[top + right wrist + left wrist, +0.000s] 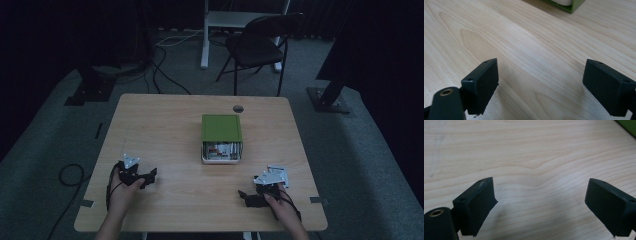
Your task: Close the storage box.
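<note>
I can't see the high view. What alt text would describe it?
A green-lidded box sits mid-table on a light wooden table, its near end showing contents too small to identify. A person's hands rest the left gripper and right gripper near the front edge. A dark folding chair stands beyond.

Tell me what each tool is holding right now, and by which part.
Nothing is held. The left tool and the right tool both stand open over bare table, well short of the green-lidded box.
</note>
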### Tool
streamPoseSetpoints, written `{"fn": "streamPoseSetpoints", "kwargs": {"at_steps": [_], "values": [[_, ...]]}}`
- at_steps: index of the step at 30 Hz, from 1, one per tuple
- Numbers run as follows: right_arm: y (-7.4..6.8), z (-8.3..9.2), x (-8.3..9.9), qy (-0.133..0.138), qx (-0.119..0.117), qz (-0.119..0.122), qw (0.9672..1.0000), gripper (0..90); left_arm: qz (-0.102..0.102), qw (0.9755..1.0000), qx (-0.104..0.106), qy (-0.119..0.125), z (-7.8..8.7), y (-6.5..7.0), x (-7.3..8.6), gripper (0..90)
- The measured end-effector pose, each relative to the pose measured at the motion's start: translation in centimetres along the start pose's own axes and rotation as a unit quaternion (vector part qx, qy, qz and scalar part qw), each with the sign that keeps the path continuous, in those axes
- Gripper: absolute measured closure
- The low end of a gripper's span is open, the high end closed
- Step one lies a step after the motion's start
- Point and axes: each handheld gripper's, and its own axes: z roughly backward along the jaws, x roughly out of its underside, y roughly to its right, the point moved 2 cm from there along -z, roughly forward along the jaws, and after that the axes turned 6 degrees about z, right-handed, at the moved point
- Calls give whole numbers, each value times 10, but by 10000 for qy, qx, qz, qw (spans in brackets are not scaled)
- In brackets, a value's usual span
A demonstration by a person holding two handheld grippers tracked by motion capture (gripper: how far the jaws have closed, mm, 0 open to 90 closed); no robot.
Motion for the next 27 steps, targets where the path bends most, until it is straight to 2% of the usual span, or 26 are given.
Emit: {"fn": "streamPoseSetpoints", "kwargs": {"at_steps": [6,10,13,16,19,24,27], "values": [[-4,-4,-1,-180,-170,202,9995,134,91,9998,-138,-120,1,-9,6,101],[-3,-4,-1,-173,-179,189,9995,133,156,9998,-99,-87,3,-13,7,101],[-3,-4,-1,-181,-177,195,9995,132,106,9997,-194,-144,4,-17,9,101],[-3,-4,-1,-182,-176,197,9995,132,143,9992,-287,-253,4,-21,13,101],[-4,-4,-1,-181,-175,197,9995,132,199,9992,-296,-198,5,-24,15,101],[-4,-4,-1,-183,-176,195,9995,132,141,9981,-550,-251,7,-26,17,101],[-4,-4,-1,-182,-176,198,9995,132,167,9978,-585,-246,7,-26,18,101]]}}
